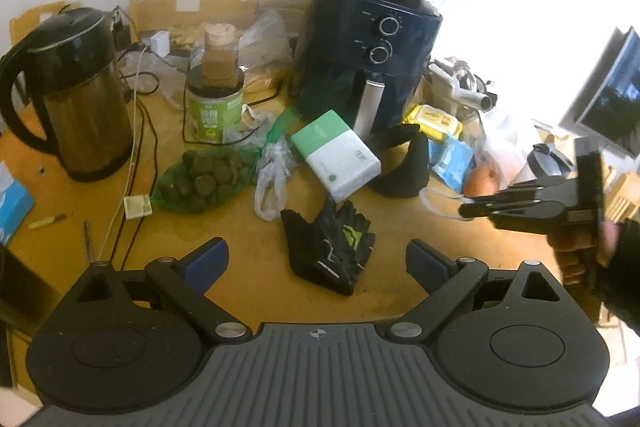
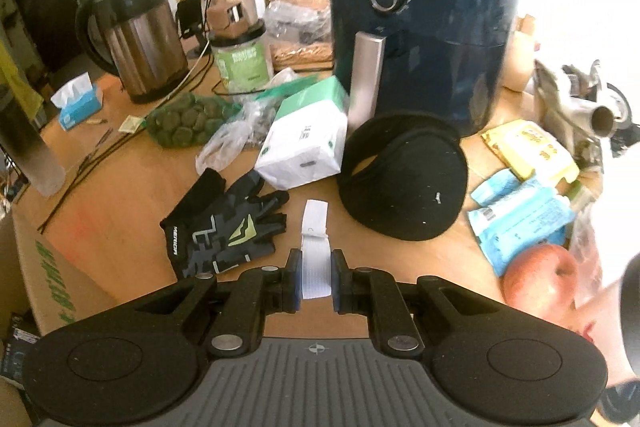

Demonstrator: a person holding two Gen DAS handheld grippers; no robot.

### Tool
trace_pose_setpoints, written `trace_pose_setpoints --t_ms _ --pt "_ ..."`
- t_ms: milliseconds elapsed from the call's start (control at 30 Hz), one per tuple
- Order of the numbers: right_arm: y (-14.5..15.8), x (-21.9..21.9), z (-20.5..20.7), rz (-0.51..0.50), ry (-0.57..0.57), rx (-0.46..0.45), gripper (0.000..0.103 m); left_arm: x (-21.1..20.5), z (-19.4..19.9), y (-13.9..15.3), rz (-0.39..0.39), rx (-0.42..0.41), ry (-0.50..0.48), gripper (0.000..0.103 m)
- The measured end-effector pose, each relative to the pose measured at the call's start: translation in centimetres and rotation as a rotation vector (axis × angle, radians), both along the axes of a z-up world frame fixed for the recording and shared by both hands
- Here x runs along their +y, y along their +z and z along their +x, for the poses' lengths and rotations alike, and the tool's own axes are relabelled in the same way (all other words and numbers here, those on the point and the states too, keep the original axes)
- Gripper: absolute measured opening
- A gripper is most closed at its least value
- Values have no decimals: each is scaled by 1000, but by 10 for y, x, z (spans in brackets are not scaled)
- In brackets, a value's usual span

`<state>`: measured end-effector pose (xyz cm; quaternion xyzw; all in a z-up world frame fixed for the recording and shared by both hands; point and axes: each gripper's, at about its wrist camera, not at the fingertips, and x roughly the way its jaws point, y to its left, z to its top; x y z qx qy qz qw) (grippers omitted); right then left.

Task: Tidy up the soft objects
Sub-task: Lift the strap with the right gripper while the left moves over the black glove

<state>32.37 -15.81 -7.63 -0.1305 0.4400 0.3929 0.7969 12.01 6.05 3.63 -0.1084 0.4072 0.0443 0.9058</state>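
My right gripper [image 2: 315, 281] had its fingers pinched on a limp white strap [image 2: 316, 263]; my left gripper [image 1: 318, 259] hung open over the cycling glove [image 1: 330, 251] on the tabletop [image 1: 224, 227]. Soft, light; I'd grab its cuff.

The right gripper [image 2: 315, 281] has its jaws closed on a white strap [image 2: 315, 247], held above the desk [image 2: 136, 195]. A glove [image 2: 224, 225] lies just left of it; black earmuffs [image 2: 404, 177] (leaning against the air fryer [image 2: 424, 23]) sit ahead, an apple [image 2: 540, 277] at right.
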Motion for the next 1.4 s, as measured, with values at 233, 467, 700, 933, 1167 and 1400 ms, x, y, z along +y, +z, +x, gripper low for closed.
trace_pose_setpoints --t_ms 233,467,700,933,1167,1400 --pt "16 -22 -15 18 -61 -2 16 9 26 -11 9 40 -78 97" --pt "32 -43 -32 33 -123 -17 16 19 56 -32 -33 102 -163 97" --pt "44 -60 -47 31 -176 -36 16 38 96 -75 -114 198 -155 96" --pt "50 -77 -63 24 -234 -43 17 49 128 -116 -216 283 -174 96" --pt "55 -93 -77 30 -303 -41 17 49 152 -152 -319 370 -194 85" --pt "55 -101 -87 29 -339 -33 17 38 164 -181 -306 448 -208 67"
